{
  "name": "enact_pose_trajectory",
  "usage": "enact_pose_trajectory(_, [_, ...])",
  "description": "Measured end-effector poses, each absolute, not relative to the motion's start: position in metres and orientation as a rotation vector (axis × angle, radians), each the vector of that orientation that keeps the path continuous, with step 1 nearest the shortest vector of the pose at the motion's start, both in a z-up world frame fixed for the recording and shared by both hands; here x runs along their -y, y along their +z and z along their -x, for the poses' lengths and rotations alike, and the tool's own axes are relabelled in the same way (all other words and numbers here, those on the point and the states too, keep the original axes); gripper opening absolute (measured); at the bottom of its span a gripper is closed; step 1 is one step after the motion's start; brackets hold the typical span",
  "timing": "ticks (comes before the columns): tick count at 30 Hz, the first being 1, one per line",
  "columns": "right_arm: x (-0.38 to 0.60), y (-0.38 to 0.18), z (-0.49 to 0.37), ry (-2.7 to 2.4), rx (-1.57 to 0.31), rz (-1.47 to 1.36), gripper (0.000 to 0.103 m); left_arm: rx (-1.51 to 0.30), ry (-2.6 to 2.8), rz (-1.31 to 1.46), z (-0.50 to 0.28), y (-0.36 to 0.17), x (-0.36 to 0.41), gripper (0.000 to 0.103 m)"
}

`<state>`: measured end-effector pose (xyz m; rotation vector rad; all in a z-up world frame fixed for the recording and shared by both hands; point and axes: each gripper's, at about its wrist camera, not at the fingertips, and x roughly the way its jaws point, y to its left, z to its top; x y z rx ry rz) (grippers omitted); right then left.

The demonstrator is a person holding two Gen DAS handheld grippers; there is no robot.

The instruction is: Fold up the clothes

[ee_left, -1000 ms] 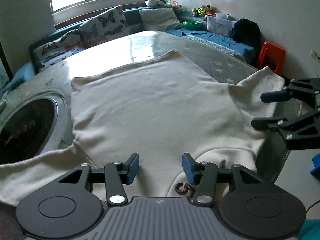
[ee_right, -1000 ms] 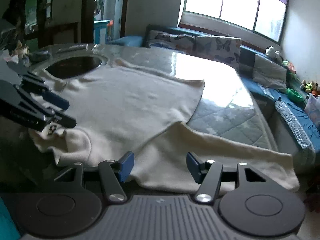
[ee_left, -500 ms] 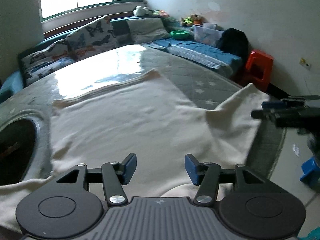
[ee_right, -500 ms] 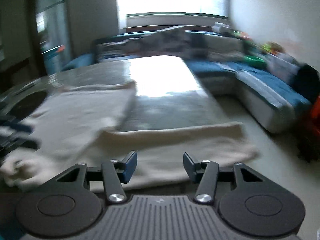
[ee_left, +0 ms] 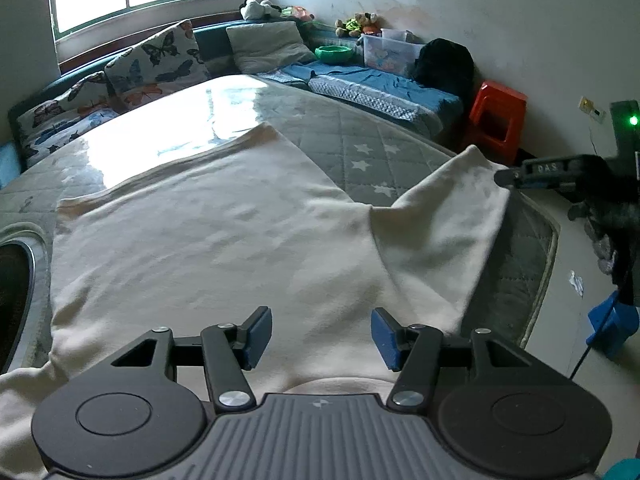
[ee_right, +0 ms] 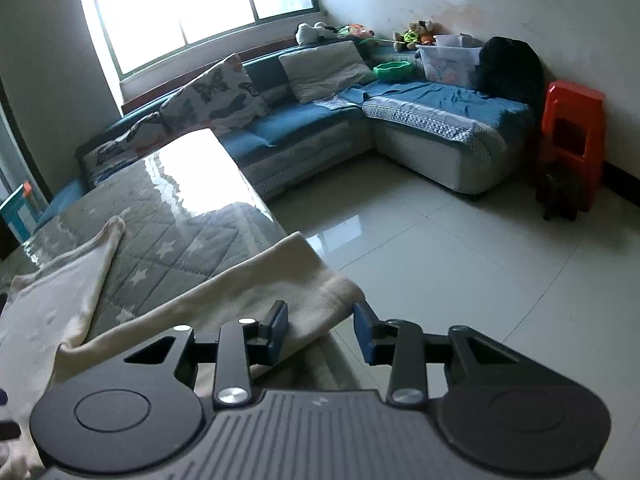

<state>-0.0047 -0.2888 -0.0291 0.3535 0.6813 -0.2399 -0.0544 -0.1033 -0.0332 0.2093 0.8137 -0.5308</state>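
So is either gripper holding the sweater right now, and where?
Neither. Both grippers are open; the right gripper has the sweater's sleeve end between its jaws, ungripped.

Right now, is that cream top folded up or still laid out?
Spread out. The cream top lies flat across the table, its sleeve stretched to the edge, no folds made.

You can read only one marking: faint pale letters, roughly "DAS", on the side of the right gripper (ee_left: 504,178) in your left wrist view, just beside the cream garment's (ee_left: 224,240) sleeve end. The letters are small, so that reading is uncertain.
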Motion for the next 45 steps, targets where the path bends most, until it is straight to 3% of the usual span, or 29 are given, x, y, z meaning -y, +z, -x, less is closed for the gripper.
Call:
enact_pose_trajectory(8, [0.301,-0.034,0.007,-0.248,-0.648,-0.434,0.031,-0.820,-0.529,-0.216,0.057,-0.034,0.106,0.062])
enact_pose_trajectory(12, [0.296,-0.032,0.007,-0.271,-0.617,-0.386,0.011,-0.822,-0.529,-0.220,0.057,-0.035,0.108,0.062])
enact_pose_trajectory(15, [0.292,-0.025,0.007,-0.265,-0.593,-0.351,0.005,-0.822,-0.528,-0.223,0.056,-0.035,0.110,0.063])
enact_pose_trajectory(28, [0.266,0.050,0.014,-0.121,-0.483,-0.274,0.004,-0.801,-0.538,-0.242,0.059,-0.039,0.115,0.067])
enact_pose_trajectory(37, [0.178,0.120,-0.002,0.186,-0.418,-0.170,0.004,-0.743,-0.414,-0.126,0.060,-0.014,0.046,0.070])
enact_pose_trajectory(45, [0.071,0.121,-0.027,0.464,-0.474,-0.081,0.004,-0.735,-0.272,-0.036,0.072,-0.011,-0.013,0.072])
